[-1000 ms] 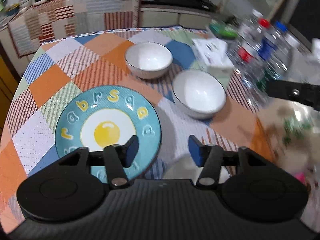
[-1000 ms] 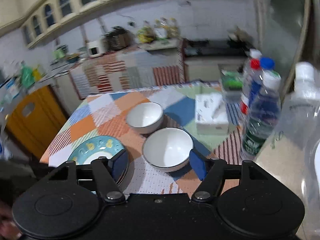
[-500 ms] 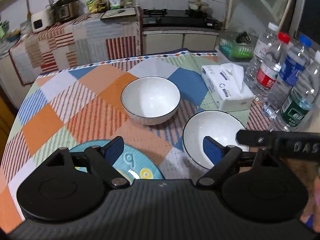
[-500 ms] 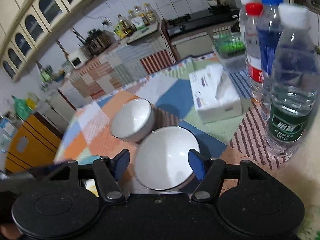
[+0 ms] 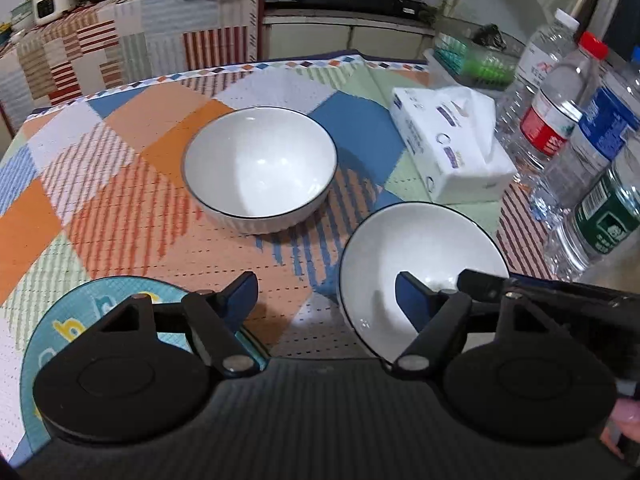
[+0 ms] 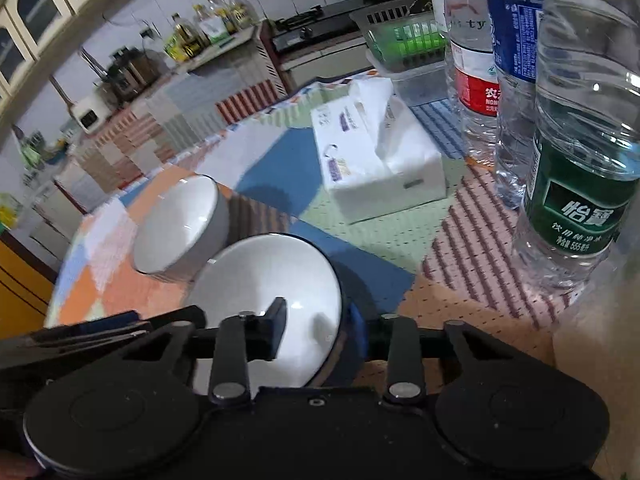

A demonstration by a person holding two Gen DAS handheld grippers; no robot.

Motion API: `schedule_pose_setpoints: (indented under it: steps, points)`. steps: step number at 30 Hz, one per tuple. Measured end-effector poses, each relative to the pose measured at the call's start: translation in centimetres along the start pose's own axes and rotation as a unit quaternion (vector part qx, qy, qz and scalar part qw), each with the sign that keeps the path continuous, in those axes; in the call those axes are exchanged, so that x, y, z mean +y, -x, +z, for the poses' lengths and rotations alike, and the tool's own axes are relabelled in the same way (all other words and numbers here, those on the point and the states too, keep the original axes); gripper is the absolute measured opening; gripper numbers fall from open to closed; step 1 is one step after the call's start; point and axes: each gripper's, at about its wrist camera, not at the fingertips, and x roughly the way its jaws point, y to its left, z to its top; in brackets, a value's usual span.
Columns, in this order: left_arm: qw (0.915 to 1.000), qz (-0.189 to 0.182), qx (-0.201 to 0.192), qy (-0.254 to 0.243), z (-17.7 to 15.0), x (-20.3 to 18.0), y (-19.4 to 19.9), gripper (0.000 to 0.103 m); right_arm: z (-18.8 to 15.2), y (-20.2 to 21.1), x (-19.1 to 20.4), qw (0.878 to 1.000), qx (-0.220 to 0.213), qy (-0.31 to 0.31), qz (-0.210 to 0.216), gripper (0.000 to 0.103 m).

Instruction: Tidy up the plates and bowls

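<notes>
In the left wrist view the left claw (image 5: 326, 294) stands with its jaws apart and nothing between them, just bare checked tabletop (image 5: 120, 184); its jaws have just been closing a little from wider. Straight ahead of it sits the far bowl (image 5: 260, 168), upright, with open cloth on all sides of it and a clear lane from the claw to its near rim. Under the claw's left finger lies the plate (image 5: 60, 328), close to the near edge of the tabletop. Under its right finger is the near bowl (image 5: 420, 248), and the right claw's arm reaches in over that bowl's right rim. Beyond this bowl lies a tissue pack (image 5: 452, 144), and to the right the bottles (image 5: 560, 120) crowd the edge. In the right wrist view the right claw (image 6: 316, 330) has just been closing and stands narrow astride the near bowl's (image 6: 264, 280) right rim, one finger inside, the other outside; whether the pads press the wall I cannot tell. The far bowl (image 6: 180, 224) is ahead and left, nearly touching the near one. The bottles (image 6: 576, 168) stand close on the right, the tissue pack (image 6: 380, 160) ahead.
</notes>
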Motion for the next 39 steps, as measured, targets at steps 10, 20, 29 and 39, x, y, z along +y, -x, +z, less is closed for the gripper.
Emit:
schedule_pose_setpoints:
  steps: [10,20,29,39]
  points:
    - [0.9981,0.016,0.059,0.004,-0.3,-1.2,-1.7,0.012,-1.4,-1.2,-1.4,1.0,0.009,-0.005,0.009,0.018]
    - [0.9927,0.037,0.112,0.027,0.2,-2.0,0.5,0.007,-0.9,-0.6,-1.3,0.999,0.044,-0.015,0.022,0.015]
    - [0.995,0.039,0.092,-0.001,-1.0,-2.5,5.4,0.008,-1.5,2.7,-1.2,0.997,0.05,-0.024,0.058,0.015]
    - [0.9979,0.007,0.056,0.03,-4.2,-0.4,12.1,0.008,-3.4,8.4,1.1,0.996,0.021,0.009,0.084,0.015]
